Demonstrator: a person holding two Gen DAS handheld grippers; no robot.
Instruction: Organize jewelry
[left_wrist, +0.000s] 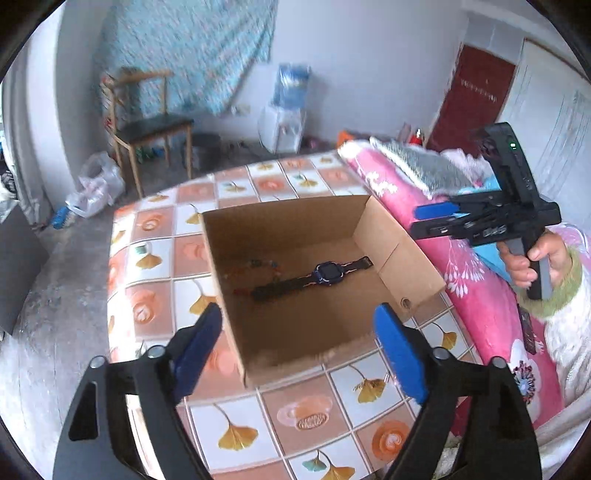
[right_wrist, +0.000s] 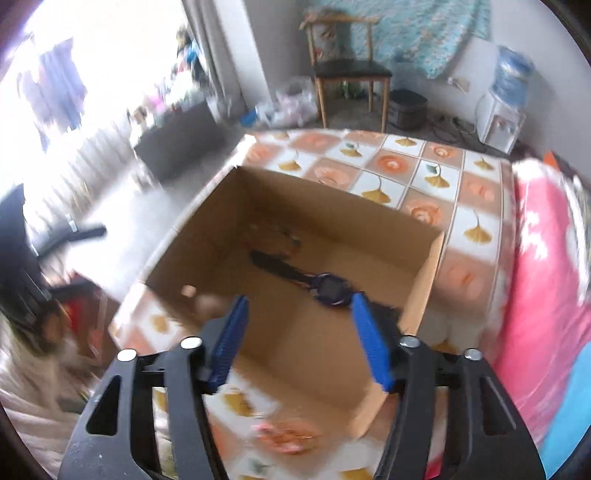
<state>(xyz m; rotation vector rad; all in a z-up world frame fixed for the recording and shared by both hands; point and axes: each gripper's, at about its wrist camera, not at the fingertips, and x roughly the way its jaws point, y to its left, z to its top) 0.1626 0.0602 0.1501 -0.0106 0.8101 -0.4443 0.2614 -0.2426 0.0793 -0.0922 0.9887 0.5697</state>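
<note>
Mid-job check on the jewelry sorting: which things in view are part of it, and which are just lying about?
Part of the job:
- cardboard box
- watch lying in the box
- beaded bracelet in the box, blurred
- left hand-held gripper, open, empty
- right hand-held gripper, open, empty

Lying about:
- chair
- water dispenser
- pink blanket
- plastic bags

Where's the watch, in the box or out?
In. The watch lies flat on the floor of the open cardboard box, strap stretched out.
</note>
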